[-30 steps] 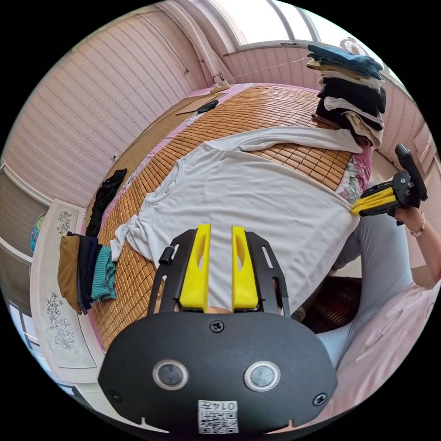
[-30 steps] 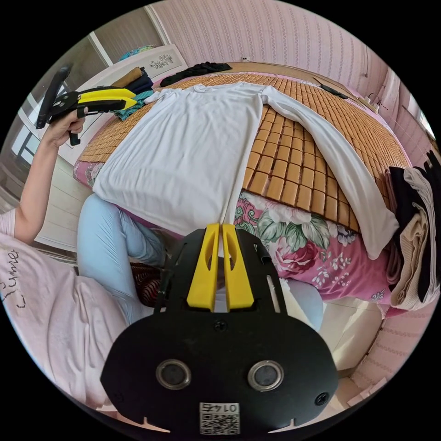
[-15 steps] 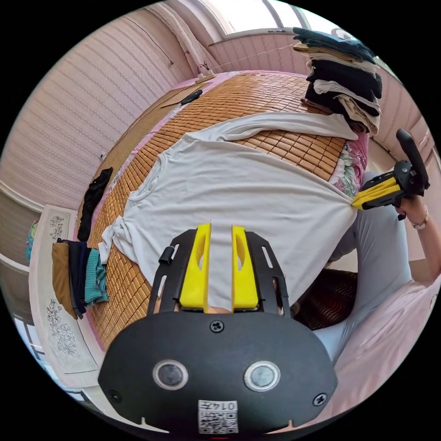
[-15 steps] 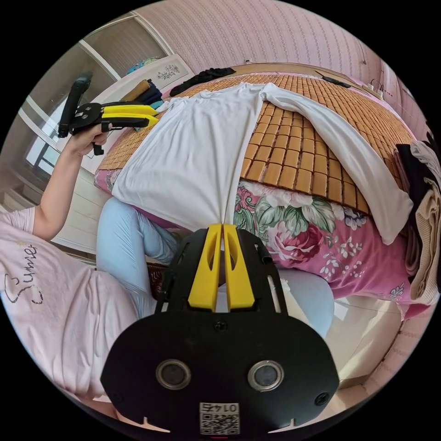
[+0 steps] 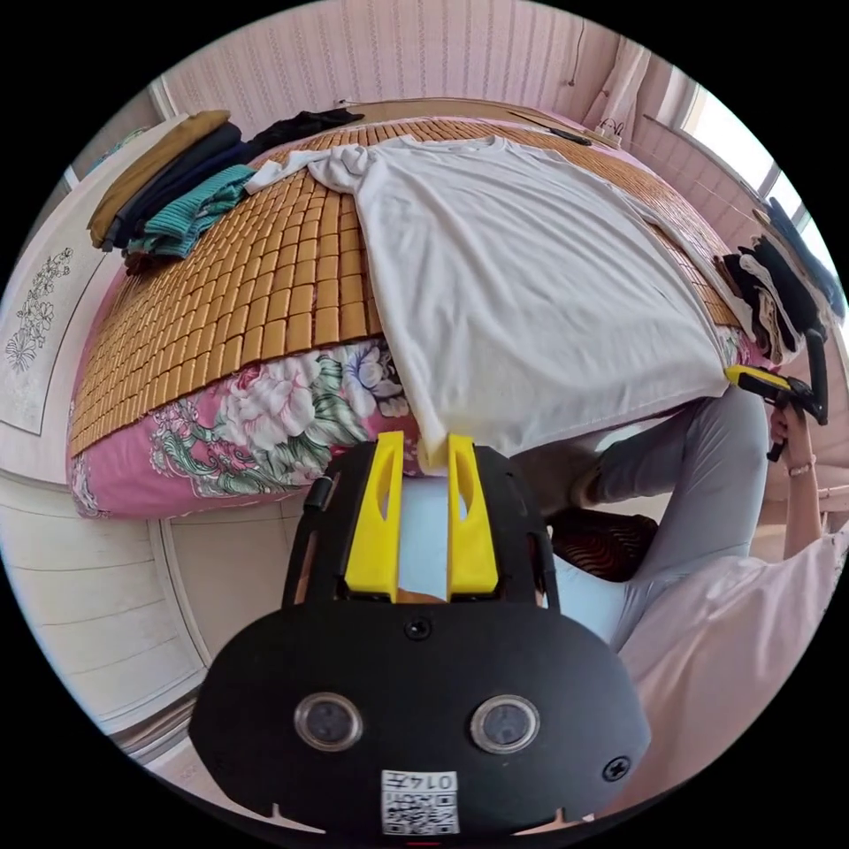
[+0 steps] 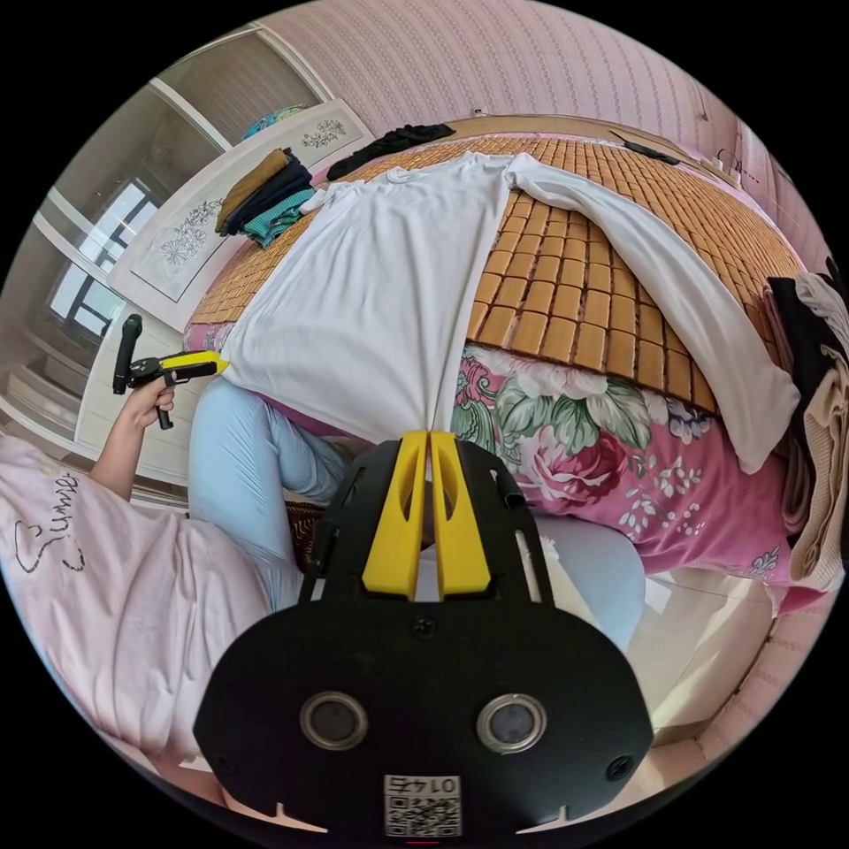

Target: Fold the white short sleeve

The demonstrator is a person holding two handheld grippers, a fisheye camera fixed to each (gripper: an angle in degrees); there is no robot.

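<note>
A white shirt (image 5: 531,265) lies flat on the bamboo mat, its hem hanging over the bed's near edge. In the left gripper view my left gripper (image 5: 424,442) stands open with one hem corner between its jaw tips. The right gripper view shows that left gripper (image 6: 208,363) held in a hand at the same corner. My right gripper (image 6: 423,438) is shut on the other hem corner of the shirt (image 6: 371,283), pulling it taut. It appears again as the right gripper (image 5: 738,375) at the shirt's far hem corner. One long sleeve (image 6: 672,274) trails across the mat.
The bamboo mat (image 5: 265,292) covers a bed with a floral sheet (image 6: 566,451). Folded clothes (image 5: 168,195) sit at the mat's far corner, and a tall clothes stack (image 6: 822,424) at the other side. A black garment (image 6: 389,140) lies by the wall. The person's legs (image 6: 239,451) are beside the bed.
My left gripper has come down from above the shirt's body to the hem corner at the bed edge. The right gripper stays shut on its corner.
</note>
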